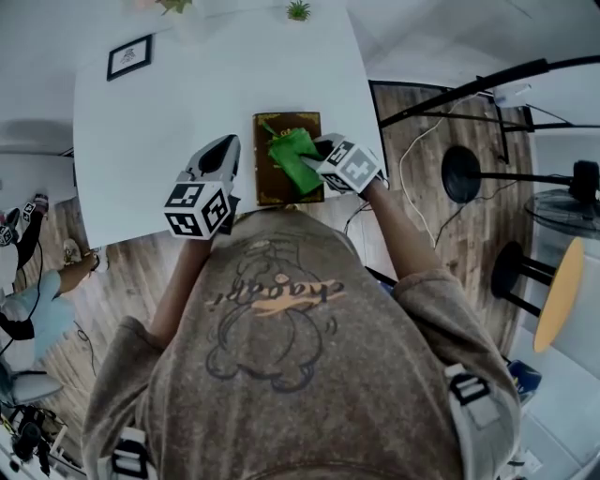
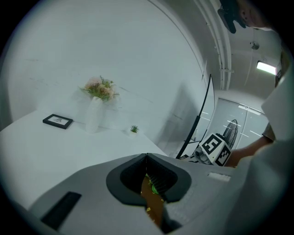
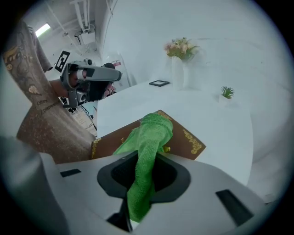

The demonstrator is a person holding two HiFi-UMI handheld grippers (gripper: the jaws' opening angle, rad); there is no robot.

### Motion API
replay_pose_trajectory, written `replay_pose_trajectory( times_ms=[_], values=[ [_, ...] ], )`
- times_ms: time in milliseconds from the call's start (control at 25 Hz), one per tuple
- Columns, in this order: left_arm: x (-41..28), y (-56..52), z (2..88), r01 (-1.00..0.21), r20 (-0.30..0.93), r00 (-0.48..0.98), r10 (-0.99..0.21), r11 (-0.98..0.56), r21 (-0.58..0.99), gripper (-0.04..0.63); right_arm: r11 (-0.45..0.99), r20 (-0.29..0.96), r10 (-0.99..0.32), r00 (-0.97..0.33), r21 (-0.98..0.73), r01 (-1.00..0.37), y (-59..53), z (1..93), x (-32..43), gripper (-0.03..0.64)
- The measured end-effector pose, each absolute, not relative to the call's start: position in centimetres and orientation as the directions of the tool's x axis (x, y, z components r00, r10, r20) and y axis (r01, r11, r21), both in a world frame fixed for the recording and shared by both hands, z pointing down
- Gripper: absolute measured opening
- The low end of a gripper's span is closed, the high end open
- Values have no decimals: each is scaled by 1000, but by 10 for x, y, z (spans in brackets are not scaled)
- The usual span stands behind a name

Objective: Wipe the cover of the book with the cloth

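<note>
A brown book (image 1: 279,127) with gold trim lies on the white table (image 1: 159,131), close to the near edge. A green cloth (image 1: 292,159) is draped over its cover. My right gripper (image 1: 317,150) comes in from the right and is shut on the cloth. In the right gripper view the cloth (image 3: 149,133) runs out from between the jaws of the right gripper (image 3: 141,160) onto the book (image 3: 186,137). My left gripper (image 1: 228,143) hovers just left of the book, apart from it. Seen in its own view, the left gripper (image 2: 147,158) is shut and holds nothing.
At the table's far side are a black picture frame (image 1: 128,56), a small potted plant (image 1: 298,10) and a white vase of flowers (image 2: 94,114). On the wooden floor to the right stand black stools (image 1: 459,173) and a floor fan (image 1: 562,202).
</note>
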State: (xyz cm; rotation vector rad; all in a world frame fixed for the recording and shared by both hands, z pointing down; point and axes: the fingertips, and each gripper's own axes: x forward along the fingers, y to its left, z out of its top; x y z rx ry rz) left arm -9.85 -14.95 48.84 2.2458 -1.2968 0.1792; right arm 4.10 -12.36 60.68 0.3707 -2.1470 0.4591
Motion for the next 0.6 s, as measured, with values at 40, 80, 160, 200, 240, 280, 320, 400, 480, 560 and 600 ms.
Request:
replay_pose_trajectory(
  times_ms=[40, 80, 160, 200, 240, 280, 320, 400, 480, 560, 600],
  values=[
    [-101, -150, 488, -839, 369, 524, -768, -389, 382, 3, 889, 817, -103, -568, -181, -421, -130, 607, 41, 71],
    [-103, -149, 488, -842, 371, 517, -771, -381, 381, 4, 890, 814, -109, -570, -176, -422, -136, 607, 42, 71],
    [-109, -149, 488, -849, 373, 504, -779, -367, 380, 3, 890, 812, -122, -571, -165, -424, -147, 606, 42, 71],
    [-111, -148, 489, -851, 374, 499, -781, -362, 380, 4, 890, 812, -129, -570, -159, -428, -152, 606, 43, 71],
    [-113, -148, 490, -853, 375, 496, -783, -358, 380, 5, 889, 814, -134, -565, -154, -432, -156, 607, 45, 71],
    [-115, -148, 490, -854, 377, 493, -784, -355, 380, 5, 887, 817, -139, -560, -148, -437, -159, 608, 48, 71],
    [-117, -147, 491, -856, 378, 490, -785, -351, 379, 3, 885, 819, -145, -555, -143, -443, -163, 609, 50, 71],
    [-122, -146, 492, -862, 384, 478, -790, -338, 377, 4, 882, 822, -156, -548, -133, -451, -172, 610, 53, 71],
    [-128, -144, 493, -870, 391, 463, -795, -323, 374, 4, 880, 823, -167, -542, -124, -459, -181, 610, 55, 71],
    [-133, -142, 494, -875, 397, 451, -799, -309, 372, 3, 877, 825, -179, -536, -113, -467, -189, 610, 57, 71],
    [-135, -141, 494, -877, 399, 446, -801, -303, 372, 5, 876, 826, -184, -533, -108, -470, -192, 610, 58, 71]
  ],
)
